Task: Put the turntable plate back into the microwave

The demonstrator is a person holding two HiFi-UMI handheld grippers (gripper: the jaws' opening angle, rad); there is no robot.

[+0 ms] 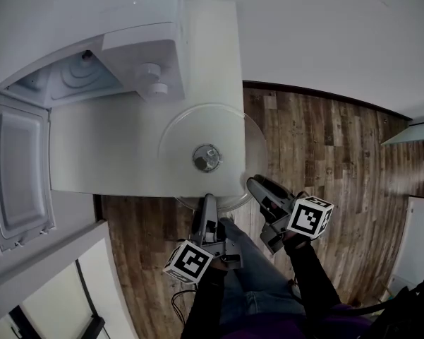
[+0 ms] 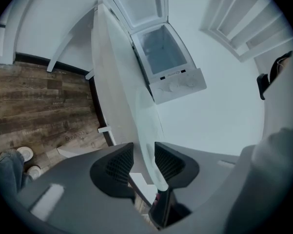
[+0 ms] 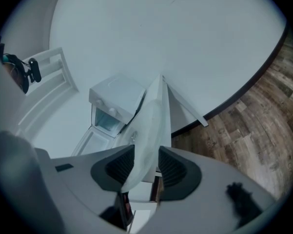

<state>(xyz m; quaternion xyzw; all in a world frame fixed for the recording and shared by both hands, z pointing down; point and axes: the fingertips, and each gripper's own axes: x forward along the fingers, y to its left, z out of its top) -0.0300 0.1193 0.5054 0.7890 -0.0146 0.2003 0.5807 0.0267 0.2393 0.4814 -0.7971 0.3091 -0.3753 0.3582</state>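
The round glass turntable plate (image 1: 197, 129) lies flat on the white table (image 1: 113, 154), its near rim hanging over the table edge. My left gripper (image 1: 209, 200) reaches that near rim from below, and my right gripper (image 1: 255, 184) meets it further right. In the left gripper view the plate (image 2: 147, 126) runs edge-on between the pads, with a gap at the left pad; the left gripper (image 2: 144, 162) is open. In the right gripper view the plate (image 3: 150, 123) also passes between the spread pads of the right gripper (image 3: 146, 167). The white microwave (image 1: 85, 69) stands at the table's far left, door (image 1: 17, 171) swung open.
Two knobs (image 1: 152, 76) face up on the microwave's panel. Wood floor (image 1: 317, 168) lies right of and below the table. The person's legs in jeans (image 1: 257, 277) are close to the table edge. The microwave's cavity (image 2: 161, 55) shows beyond the plate.
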